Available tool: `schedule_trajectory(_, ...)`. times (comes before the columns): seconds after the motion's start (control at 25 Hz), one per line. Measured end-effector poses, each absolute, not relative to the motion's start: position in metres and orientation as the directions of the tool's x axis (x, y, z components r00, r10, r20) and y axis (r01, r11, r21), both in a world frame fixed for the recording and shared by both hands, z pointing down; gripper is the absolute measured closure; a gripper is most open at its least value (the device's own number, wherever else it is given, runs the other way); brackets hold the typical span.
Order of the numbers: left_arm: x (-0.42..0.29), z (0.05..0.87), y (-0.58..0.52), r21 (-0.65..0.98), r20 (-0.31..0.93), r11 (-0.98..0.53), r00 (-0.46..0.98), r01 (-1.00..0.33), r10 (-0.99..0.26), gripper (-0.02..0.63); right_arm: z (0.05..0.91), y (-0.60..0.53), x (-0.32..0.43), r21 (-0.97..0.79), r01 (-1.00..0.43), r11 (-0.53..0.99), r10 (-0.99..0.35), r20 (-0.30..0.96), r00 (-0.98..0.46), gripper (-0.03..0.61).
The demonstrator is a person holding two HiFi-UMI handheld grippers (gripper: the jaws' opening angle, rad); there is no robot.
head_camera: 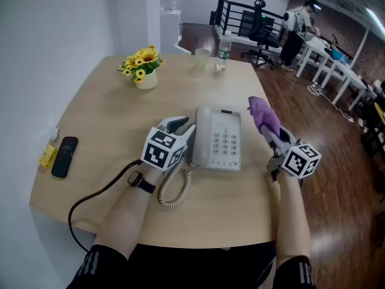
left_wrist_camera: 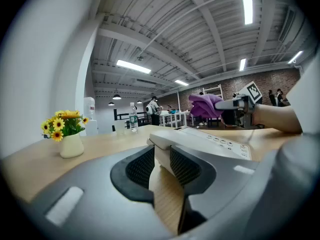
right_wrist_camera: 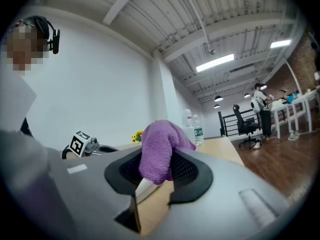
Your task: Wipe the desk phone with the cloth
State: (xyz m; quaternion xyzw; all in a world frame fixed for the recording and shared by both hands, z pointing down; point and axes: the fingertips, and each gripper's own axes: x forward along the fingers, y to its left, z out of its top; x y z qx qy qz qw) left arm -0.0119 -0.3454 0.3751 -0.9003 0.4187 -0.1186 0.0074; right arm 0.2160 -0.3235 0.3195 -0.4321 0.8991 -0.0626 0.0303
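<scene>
We see the desk phone point(head_camera: 221, 138) in the middle of the table point(head_camera: 102, 119), its handset point(head_camera: 201, 136) pinched between our left gripper's point(head_camera: 180, 125) 2 jaws. Just right of the phone, our right gripper point(head_camera: 269, 131) clamps the purple cloth point(head_camera: 263, 115).

Open-plan office: desk phone point(head_camera: 216, 138), swivel chair point(head_camera: 261, 30) (brick wall point(left_wrist_camera: 274, 81) behind).

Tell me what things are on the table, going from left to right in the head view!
small yellow packet → black gadget → vase of yellow flowers → desk phone → purple cloth, held in the right tool
</scene>
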Motion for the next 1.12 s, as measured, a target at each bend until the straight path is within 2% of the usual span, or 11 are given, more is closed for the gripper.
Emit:
schedule_trajectory(0.16, -0.012, 0.374, -0.346, -0.121, 0.212, -0.649, 0.619, -0.751, -0.756, 0.522, 0.300, -0.335, 0.170, -0.054, -0.721, 0.691, -0.716, 0.088, -0.693, 0.454)
schedule_trajectory(0.36, -0.011, 0.375, -0.345, -0.125, 0.214, -0.653, 0.622, -0.747, -0.753, 0.523, 0.304, -0.363, 0.109, 0.090, -0.651, 0.753, -0.646, 0.289, -0.707, 0.454)
schedule_trajectory(0.56, -0.010, 0.375, -0.344, -0.129, 0.212, -0.656, 0.626, -0.743, -0.751, 0.523, 0.336, -0.384, 0.071, 0.071, -0.607, 0.792, -0.580, 0.396, -0.711, 0.454)
schedule_trajectory(0.76, -0.005, 0.373, -0.340, -0.174, 0.221, -0.662, 0.626, -0.729, -0.748, 0.586, 0.364, -0.393, 0.063, 0.089, -0.599, 0.795, -0.562, 0.479, -0.674, 0.454)
schedule_trajectory(1.12, -0.006, 0.375, -0.341, -0.164, 0.227, -0.663, 0.626, -0.731, -0.746, 0.578, 0.376, -0.394, 0.122, 0.224, -0.616, 0.755, -0.599, 0.619, -0.508, 0.456)
